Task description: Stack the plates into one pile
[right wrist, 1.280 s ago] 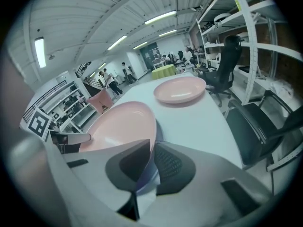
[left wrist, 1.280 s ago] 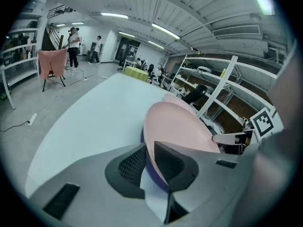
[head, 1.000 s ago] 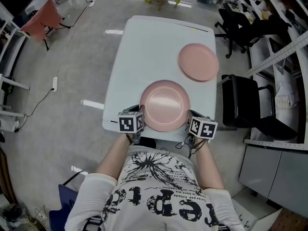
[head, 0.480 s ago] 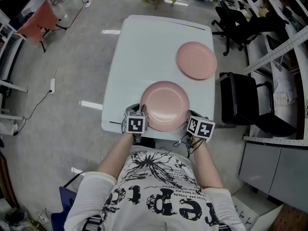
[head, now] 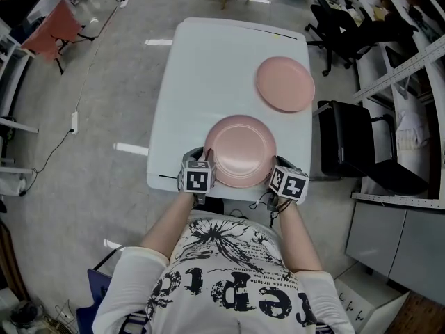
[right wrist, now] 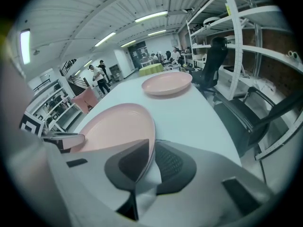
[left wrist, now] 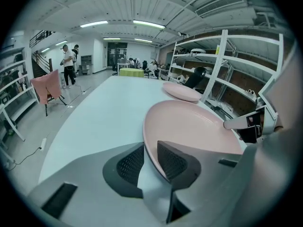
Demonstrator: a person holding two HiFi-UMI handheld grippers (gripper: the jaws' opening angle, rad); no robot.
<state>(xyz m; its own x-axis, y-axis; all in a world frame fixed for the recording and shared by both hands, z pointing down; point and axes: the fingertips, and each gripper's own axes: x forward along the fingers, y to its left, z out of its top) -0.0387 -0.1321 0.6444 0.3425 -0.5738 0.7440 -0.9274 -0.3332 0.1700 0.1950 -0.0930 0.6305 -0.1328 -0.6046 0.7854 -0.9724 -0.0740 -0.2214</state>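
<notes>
Flanking the pink plate (head: 240,150) at the white table's (head: 201,75) near edge, both grippers angle downward. The left gripper's (head: 208,167) jaws, just opening, stand loose around its rim. The right gripper's (head: 272,171) jaws, barely easing, pinch it.

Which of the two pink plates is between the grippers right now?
The near plate, at the table's near edge: its rim sits between the jaws of left gripper and right gripper, which have just been opening. The far plate lies alone.

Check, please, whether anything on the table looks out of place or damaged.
Nothing looks damaged or spilled. Only the far plate stands out: it sits at the table's right edge and seems to overhang it slightly.
</notes>
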